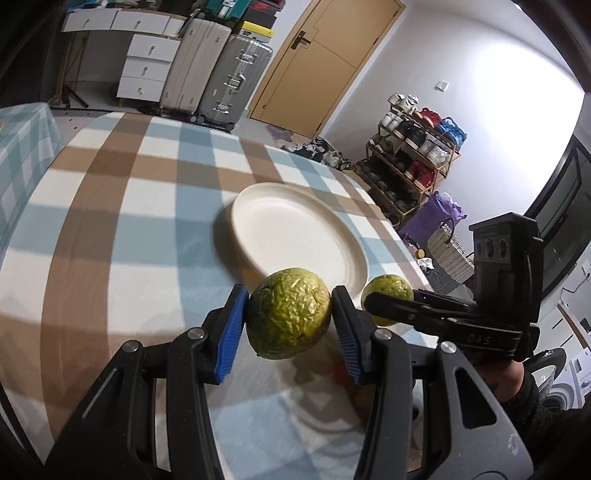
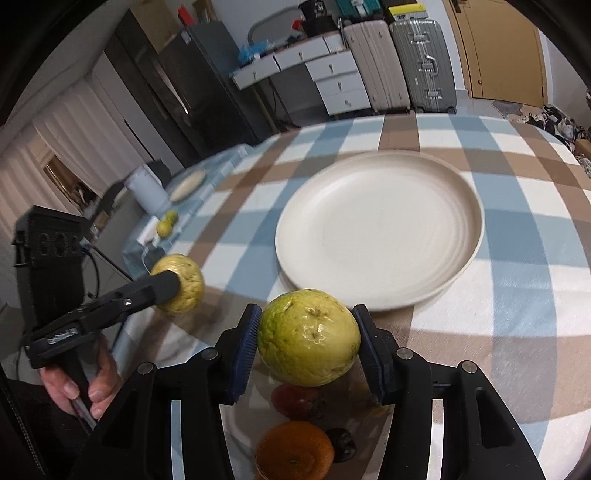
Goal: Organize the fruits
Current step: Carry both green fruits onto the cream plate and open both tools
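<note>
Fruits (image 2: 295, 432) under right gripper (image 2: 306, 343); jaws both grip guavas; plate (image 2: 380, 236) beyond.

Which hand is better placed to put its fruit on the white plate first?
Probably the right. Its green fruit, clamped in the right gripper, hangs just at the near rim of the plate. The left gripper holds its fruit slightly further back.

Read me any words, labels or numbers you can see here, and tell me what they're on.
None reads clearly.
Right hand-held gripper: raised lettering on its body, seen upside down, too unclear to read.
Left hand-held gripper: label on its body, too blurred.
Boxes above the suitcases: print too small.
</note>
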### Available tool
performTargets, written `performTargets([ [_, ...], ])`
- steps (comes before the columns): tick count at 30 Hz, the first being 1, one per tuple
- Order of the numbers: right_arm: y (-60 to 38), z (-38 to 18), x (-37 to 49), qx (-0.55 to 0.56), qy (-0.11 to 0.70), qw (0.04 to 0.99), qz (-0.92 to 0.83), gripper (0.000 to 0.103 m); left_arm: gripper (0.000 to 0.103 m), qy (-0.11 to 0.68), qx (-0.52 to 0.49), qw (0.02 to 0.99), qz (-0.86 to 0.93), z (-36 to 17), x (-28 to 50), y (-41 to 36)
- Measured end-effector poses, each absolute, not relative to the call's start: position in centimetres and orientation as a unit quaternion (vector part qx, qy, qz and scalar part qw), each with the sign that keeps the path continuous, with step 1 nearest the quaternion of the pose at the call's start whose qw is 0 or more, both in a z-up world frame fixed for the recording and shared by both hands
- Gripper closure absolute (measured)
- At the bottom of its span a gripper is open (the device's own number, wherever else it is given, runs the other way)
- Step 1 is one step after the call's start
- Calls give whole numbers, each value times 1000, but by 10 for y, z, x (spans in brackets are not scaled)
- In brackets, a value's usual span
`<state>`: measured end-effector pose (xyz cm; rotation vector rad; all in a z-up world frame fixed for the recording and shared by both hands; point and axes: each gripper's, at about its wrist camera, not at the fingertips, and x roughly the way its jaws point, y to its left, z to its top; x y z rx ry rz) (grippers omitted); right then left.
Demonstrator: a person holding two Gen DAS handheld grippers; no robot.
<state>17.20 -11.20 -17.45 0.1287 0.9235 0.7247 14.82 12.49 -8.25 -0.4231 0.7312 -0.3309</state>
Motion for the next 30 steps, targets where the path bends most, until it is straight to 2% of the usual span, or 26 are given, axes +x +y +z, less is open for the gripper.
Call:
performTargets([
  [8, -132, -134, 222, 79, 405, 839, 355, 52, 59, 351, -188, 901, -169, -56, 211, 108],
  [13, -133, -127, 270, 102, 402, 837, 357, 52, 59, 355, -168, 904, -170, -49, 252, 96],
  [22, -118, -157, 346, 153, 436, 820, 336, 52, 59, 388, -143, 895, -166, -75, 325, 75],
  [30, -111, -197, 375, 193, 486, 790, 321, 52, 59, 406, -124, 891, -162, -108, 347, 71],
])
